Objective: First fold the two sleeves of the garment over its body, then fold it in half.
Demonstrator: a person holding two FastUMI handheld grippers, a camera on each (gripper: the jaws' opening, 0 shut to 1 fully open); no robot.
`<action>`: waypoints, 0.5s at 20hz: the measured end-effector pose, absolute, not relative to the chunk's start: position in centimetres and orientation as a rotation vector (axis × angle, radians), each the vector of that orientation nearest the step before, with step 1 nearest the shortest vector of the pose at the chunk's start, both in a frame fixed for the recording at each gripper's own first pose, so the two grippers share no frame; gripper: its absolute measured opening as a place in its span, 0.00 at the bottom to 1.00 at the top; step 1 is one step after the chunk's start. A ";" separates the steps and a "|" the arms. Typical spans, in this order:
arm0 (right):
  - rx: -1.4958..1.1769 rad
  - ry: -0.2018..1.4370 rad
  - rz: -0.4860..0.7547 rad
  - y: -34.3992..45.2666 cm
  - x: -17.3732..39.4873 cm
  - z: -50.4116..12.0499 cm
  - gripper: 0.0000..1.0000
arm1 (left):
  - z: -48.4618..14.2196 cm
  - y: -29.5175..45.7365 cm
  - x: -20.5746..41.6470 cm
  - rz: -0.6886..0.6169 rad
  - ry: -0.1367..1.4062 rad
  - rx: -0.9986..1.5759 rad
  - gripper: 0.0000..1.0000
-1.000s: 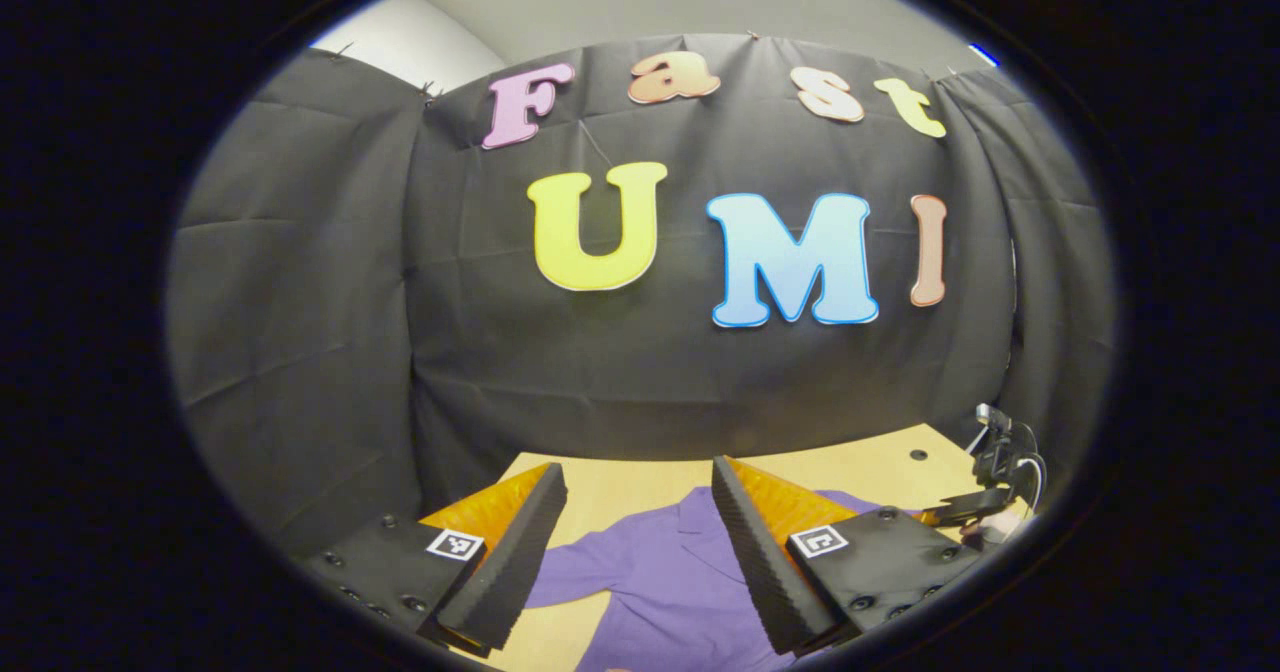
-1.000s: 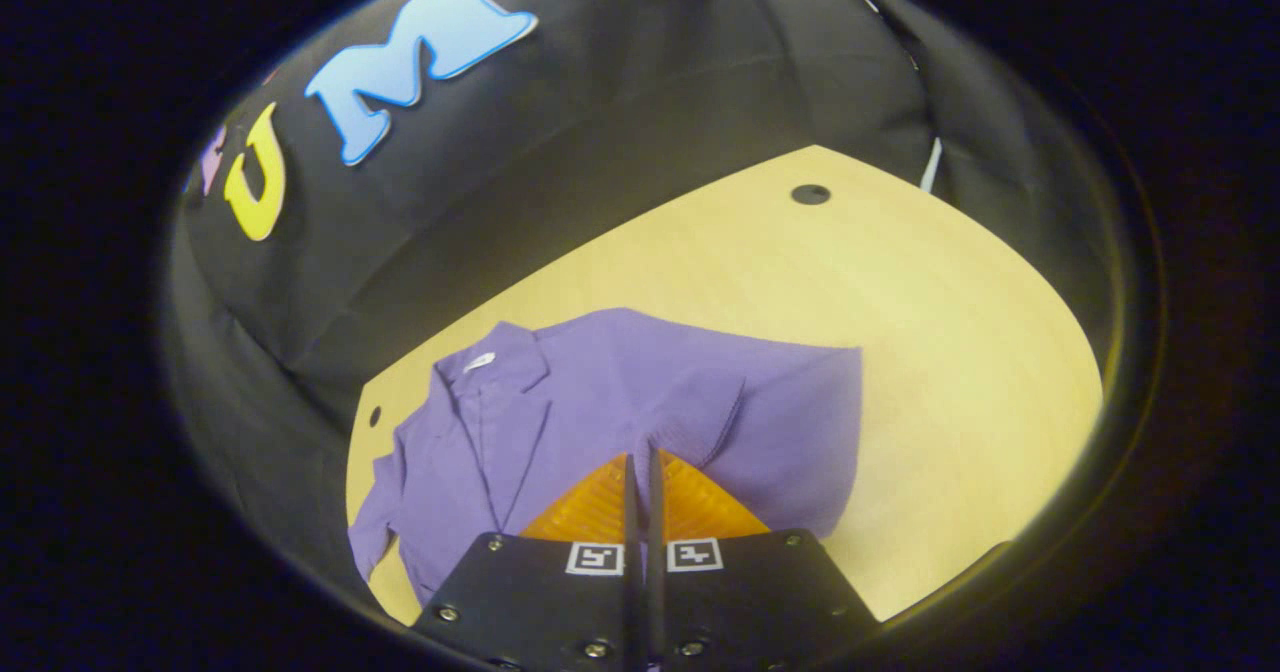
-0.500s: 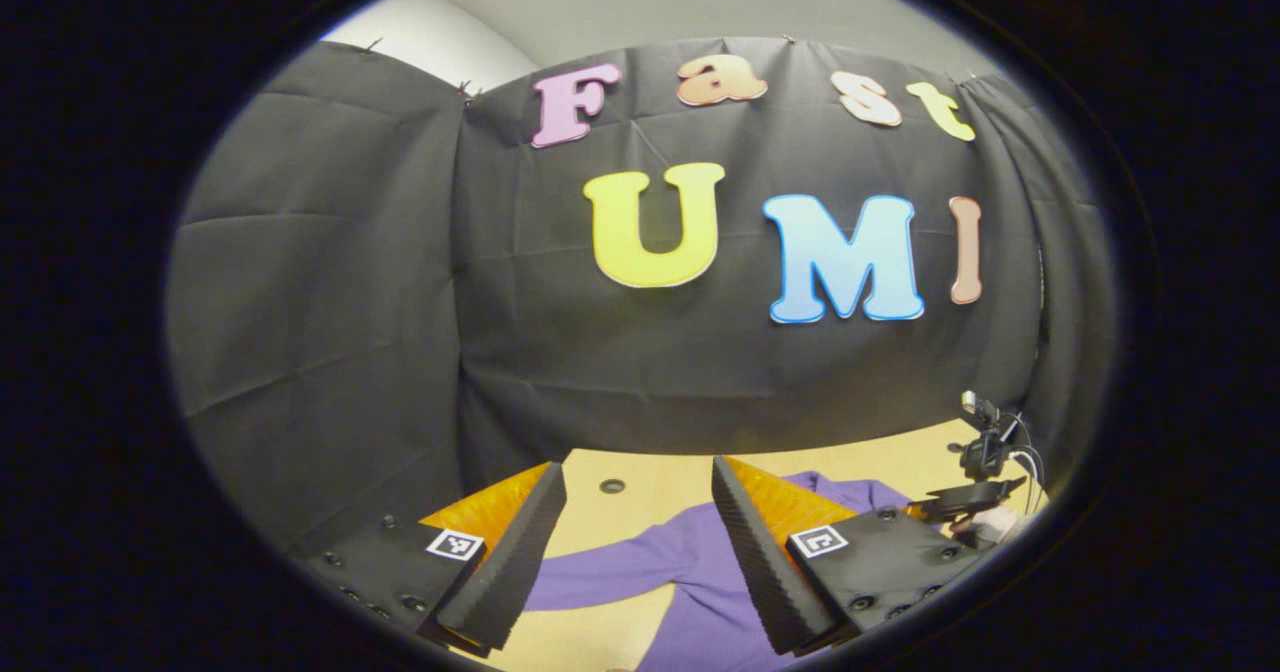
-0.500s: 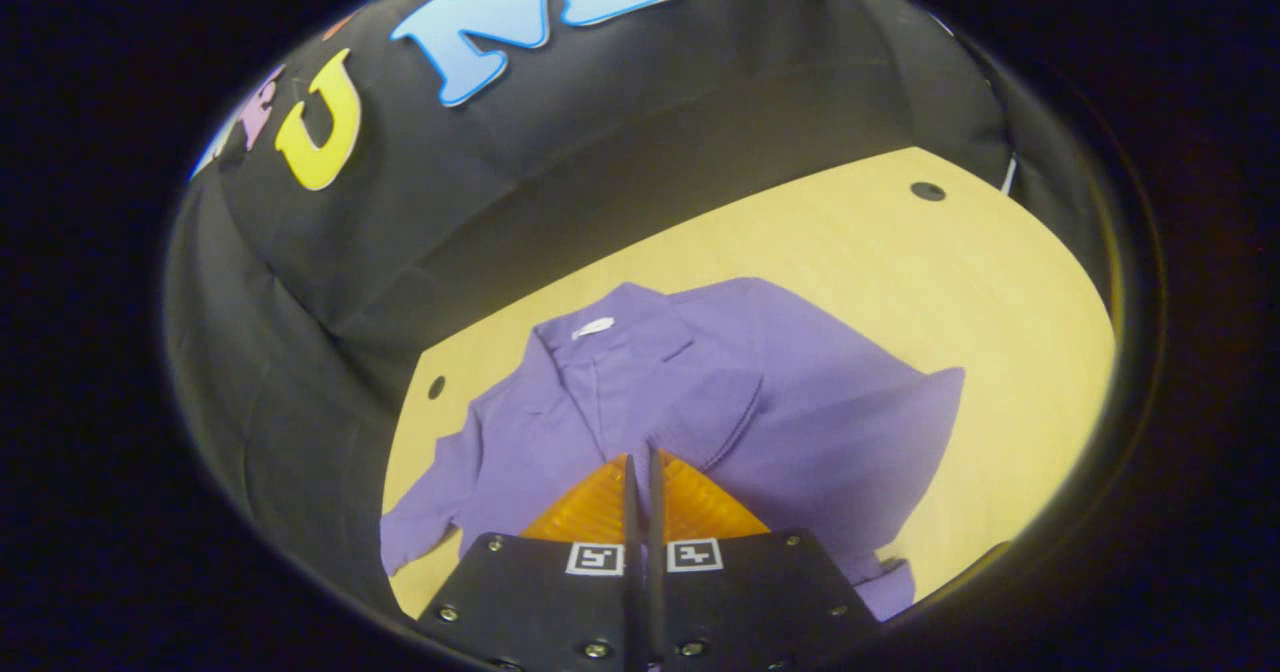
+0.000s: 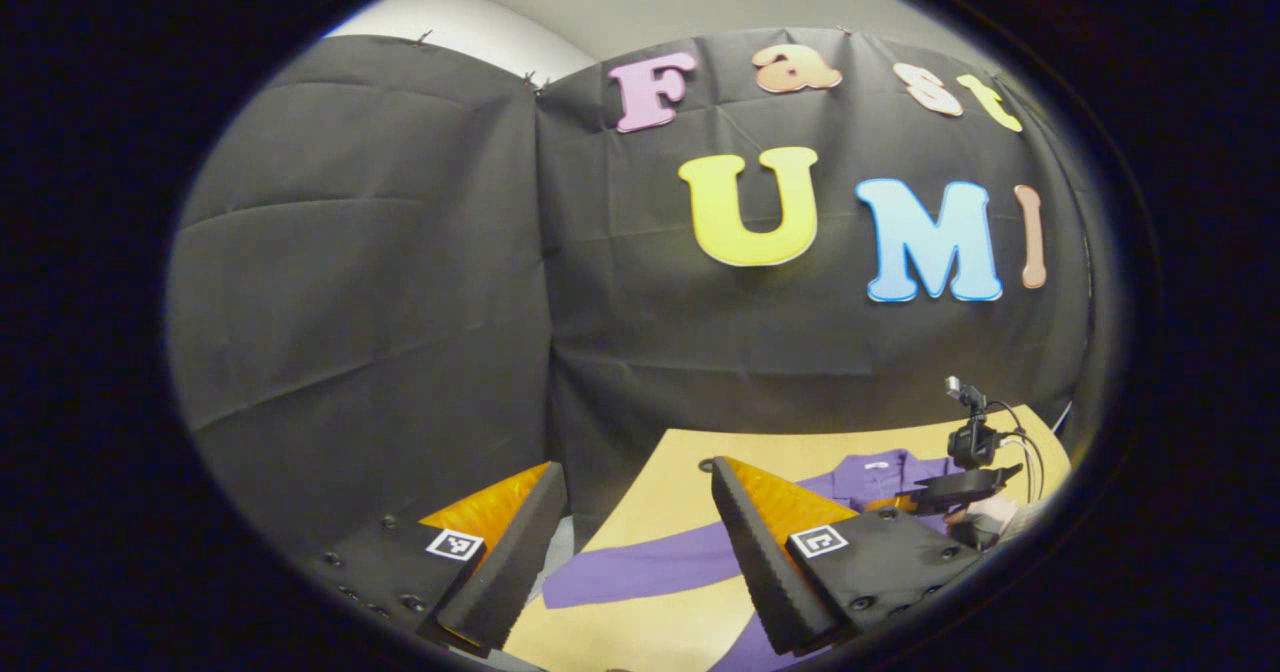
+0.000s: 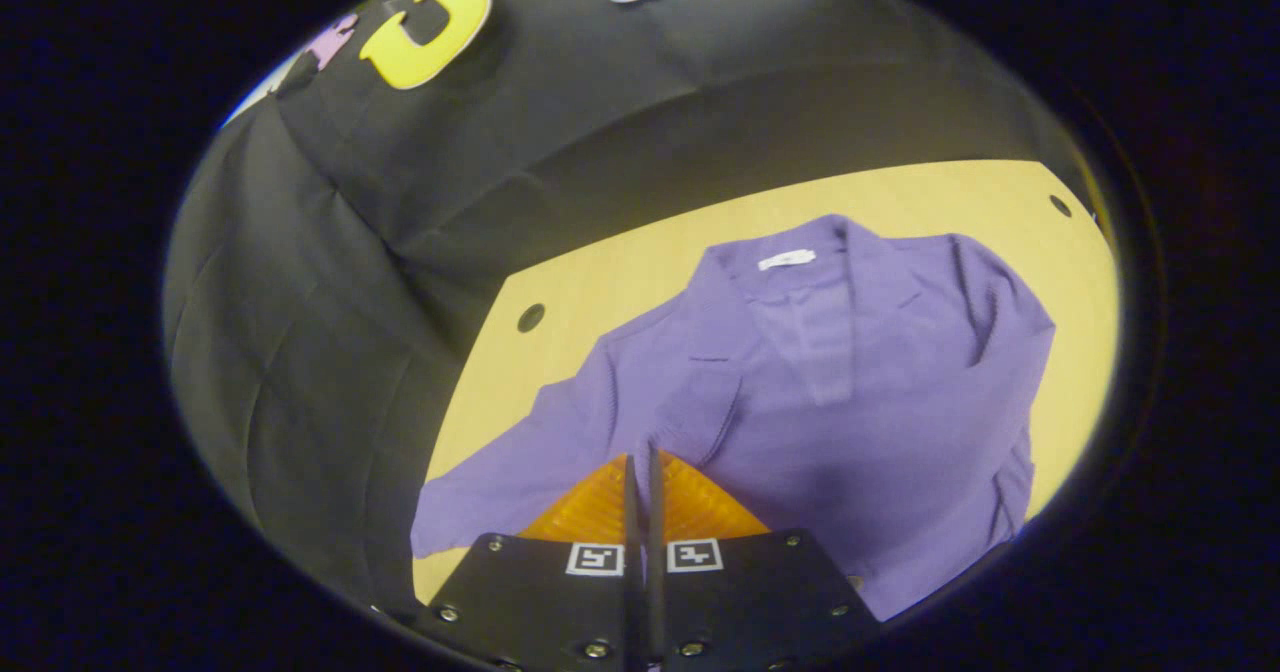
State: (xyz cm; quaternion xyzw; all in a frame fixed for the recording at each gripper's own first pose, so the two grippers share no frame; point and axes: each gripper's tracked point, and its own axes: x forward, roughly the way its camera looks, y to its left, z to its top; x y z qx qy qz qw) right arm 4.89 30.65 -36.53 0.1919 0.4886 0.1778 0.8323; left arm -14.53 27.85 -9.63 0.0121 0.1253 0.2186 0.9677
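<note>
Nearest, my left gripper (image 5: 630,542): fingers spread wide, holding nothing, raised over the table's left edge. Next, my right gripper (image 6: 641,482): fingers pressed together, a thin slit between them; whether cloth is caught there I cannot tell. Beyond it, the purple garment (image 6: 850,402): lying flat on the wooden table (image 6: 640,262), collar toward the far side, one sleeve (image 6: 520,462) stretched out toward the table's left edge, the other folded onto the body. Farther, in the left gripper view, a hand (image 5: 975,527) holding the other gripper. Farthest, black cloth wall (image 5: 380,282).
</note>
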 end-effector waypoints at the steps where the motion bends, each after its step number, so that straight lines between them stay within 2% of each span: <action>1: 0.393 1.043 0.400 32.0 4.9 -36.9 0.02 | -9.8 28.8 -15.0 0.465 0.257 0.025 0.93; 3: 0.359 1.062 0.438 34.5 4.9 -37.8 0.05 | -10.3 30.7 -16.5 0.512 0.268 0.024 0.93; 4: 0.339 1.068 0.449 35.5 4.9 -38.4 0.02 | -10.5 31.5 -17.1 0.533 0.272 0.020 0.94; 7: 0.294 1.086 0.434 36.7 4.8 -38.8 0.02 | -11.3 32.9 -18.3 0.580 0.282 0.001 0.94; 8: 0.311 1.105 0.446 37.6 4.6 -39.8 0.04 | -11.8 33.2 -18.6 0.589 0.286 -0.005 0.98; 9: 0.331 1.114 0.468 37.7 4.2 -39.5 0.34 | -12.2 33.2 -18.7 0.591 0.290 -0.013 0.93; 10: 0.328 1.111 0.474 37.8 4.3 -39.4 0.20 | -12.8 33.3 -18.7 0.589 0.295 -0.019 0.93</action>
